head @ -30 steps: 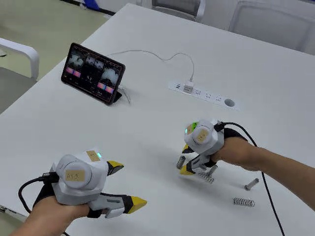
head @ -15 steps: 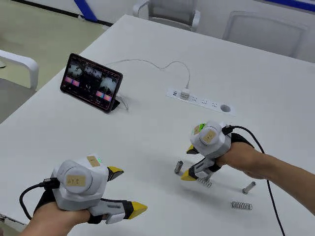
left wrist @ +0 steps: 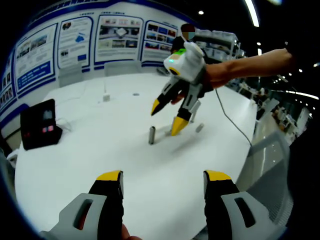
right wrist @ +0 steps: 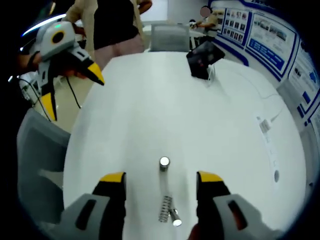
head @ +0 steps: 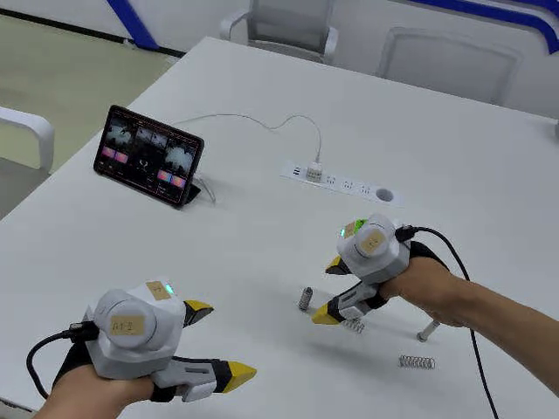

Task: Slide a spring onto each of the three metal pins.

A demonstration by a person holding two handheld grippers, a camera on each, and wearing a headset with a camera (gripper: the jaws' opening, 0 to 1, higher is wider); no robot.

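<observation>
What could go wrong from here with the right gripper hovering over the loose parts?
The short upright metal pin stands free beside the open right gripper; a nudge from a yellow jaw tip could topple it. The coiled metal spring lies beside a lying metal pin between the jaws, so closing might catch both or flick the spring away.

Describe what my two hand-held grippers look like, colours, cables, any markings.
The left hand-held gripper and the right hand-held gripper share rounded pale grey bodies, black jaws with yellow tips, tan handwritten paper labels and a small green light on top. A black cable trails from each. The right forearm is bare.
</observation>
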